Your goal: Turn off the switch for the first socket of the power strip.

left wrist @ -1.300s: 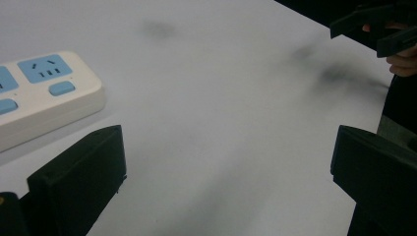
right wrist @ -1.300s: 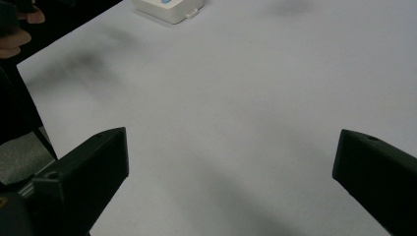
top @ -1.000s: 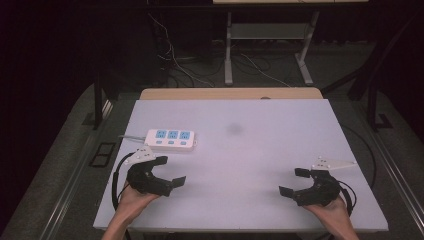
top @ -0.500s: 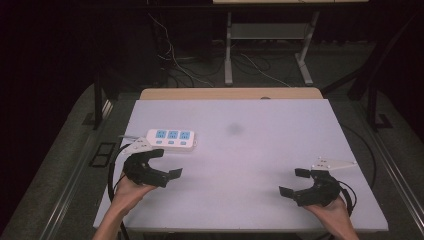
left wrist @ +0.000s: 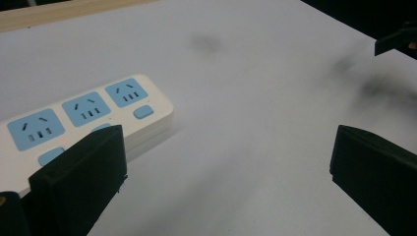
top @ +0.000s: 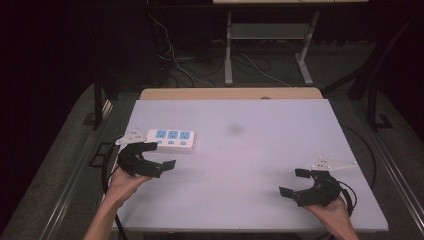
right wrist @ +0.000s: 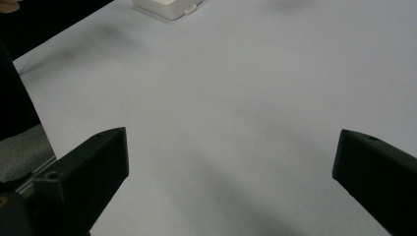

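Note:
A white power strip (top: pixel 171 139) with three blue sockets lies flat at the left of the pale table (top: pixel 250 165). My left gripper (top: pixel 160 155) is open, just in front of the strip, with one jaw close to its near edge. In the left gripper view the strip (left wrist: pixel 74 118) lies behind the left jaw, and nothing sits in the gripper (left wrist: pixel 228 147) gap. My right gripper (top: pixel 292 182) is open near the front right corner, over bare table. The right gripper view shows the gripper (right wrist: pixel 231 147) wide apart and the strip's end (right wrist: pixel 167 7) far off.
A faint dark smudge (top: pixel 234 129) marks the table's middle. A wooden strip (top: pixel 230 93) runs along the far edge. Behind the table, cables (top: pixel 180 65) lie on the dark floor beside a metal stand (top: pixel 229 45). The right gripper's jaw (left wrist: pixel 396 39) shows far off.
My left gripper has moved forward and a little right, up to the power strip's near edge. The right gripper has stayed in place.

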### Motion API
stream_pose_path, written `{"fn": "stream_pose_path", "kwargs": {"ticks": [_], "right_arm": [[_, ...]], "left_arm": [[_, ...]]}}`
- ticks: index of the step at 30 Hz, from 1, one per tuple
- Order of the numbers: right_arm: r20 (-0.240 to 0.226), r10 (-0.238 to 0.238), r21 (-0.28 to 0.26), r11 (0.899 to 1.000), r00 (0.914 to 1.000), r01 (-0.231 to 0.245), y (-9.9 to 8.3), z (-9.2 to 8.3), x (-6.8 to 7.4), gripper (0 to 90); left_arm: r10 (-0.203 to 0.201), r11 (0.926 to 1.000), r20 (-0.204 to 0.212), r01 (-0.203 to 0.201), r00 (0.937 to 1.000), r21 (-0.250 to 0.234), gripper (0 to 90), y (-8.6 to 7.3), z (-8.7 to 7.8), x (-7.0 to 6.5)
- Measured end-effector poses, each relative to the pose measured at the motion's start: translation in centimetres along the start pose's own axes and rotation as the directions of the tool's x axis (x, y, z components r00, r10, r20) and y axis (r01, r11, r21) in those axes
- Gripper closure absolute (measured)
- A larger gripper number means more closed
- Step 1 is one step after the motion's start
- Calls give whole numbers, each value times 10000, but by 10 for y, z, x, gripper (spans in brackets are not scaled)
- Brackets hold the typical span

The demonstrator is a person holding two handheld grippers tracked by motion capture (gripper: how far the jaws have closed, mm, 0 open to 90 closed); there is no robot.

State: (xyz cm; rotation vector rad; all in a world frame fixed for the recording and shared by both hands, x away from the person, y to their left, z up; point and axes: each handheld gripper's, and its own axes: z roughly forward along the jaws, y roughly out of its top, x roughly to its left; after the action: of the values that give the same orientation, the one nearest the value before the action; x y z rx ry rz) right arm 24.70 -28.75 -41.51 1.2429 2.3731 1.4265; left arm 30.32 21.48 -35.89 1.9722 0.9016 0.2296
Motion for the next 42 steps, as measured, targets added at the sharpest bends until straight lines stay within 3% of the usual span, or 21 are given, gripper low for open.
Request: {"fn": "stream_pose_path", "kwargs": {"ticks": [20, 42], "right_arm": [[106, -20, -32, 10000, 9999, 21, -1, 0, 0, 4], [119, 32, -21, 10000, 9999, -32, -1, -1, -1, 4]], "left_arm": [[-198, 9992, -563, 218, 9982, 345, 0, 12, -1, 27], [-689, 9949, -1042, 761, 9922, 665, 51, 22, 6, 59]]}}
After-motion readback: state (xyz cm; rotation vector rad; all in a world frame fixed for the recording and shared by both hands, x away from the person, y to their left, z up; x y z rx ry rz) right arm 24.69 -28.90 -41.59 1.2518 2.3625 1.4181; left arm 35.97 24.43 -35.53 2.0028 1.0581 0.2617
